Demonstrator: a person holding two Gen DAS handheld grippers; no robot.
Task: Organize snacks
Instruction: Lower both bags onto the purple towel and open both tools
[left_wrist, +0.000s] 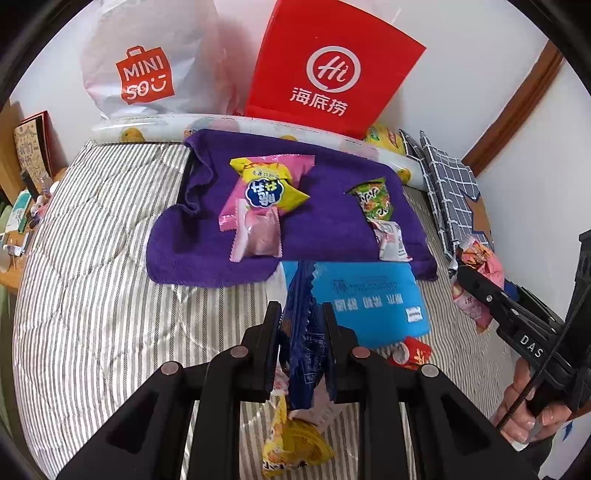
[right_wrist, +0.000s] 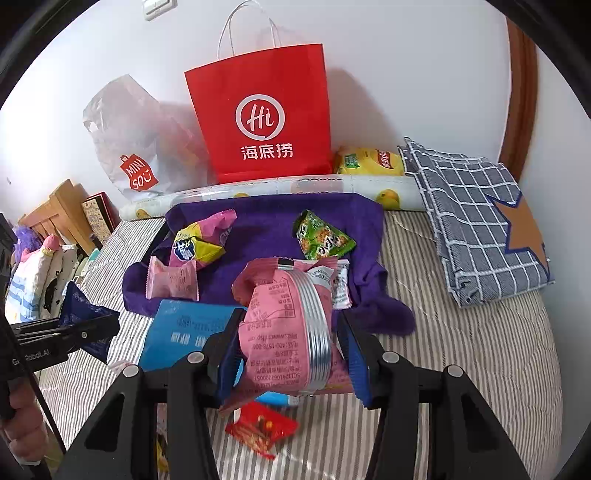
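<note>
In the left wrist view my left gripper (left_wrist: 300, 312) is shut on a dark blue snack packet (left_wrist: 306, 343) held upright above the striped bedding. My right gripper (right_wrist: 291, 321) is shut on a pink packet (right_wrist: 273, 317) with a silver seam. Each gripper also shows at the edge of the other's view: the right gripper (left_wrist: 461, 271) and the left gripper (right_wrist: 110, 321). On the purple towel (right_wrist: 269, 218) lie a yellow-and-pink packet (right_wrist: 195, 243), a pink wafer packet (right_wrist: 171, 282), a green packet (right_wrist: 321, 240) and a white packet (left_wrist: 391, 242).
A blue flat pouch (left_wrist: 373, 299), a small red packet (right_wrist: 260, 428) and a yellow packet (left_wrist: 295, 446) lie on the bedding near me. Against the wall stand a red paper bag (right_wrist: 264, 122) and a white plastic bag (right_wrist: 129, 144). A checked cloth (right_wrist: 476, 218) and a yellow chips bag (right_wrist: 369, 162) lie at the right.
</note>
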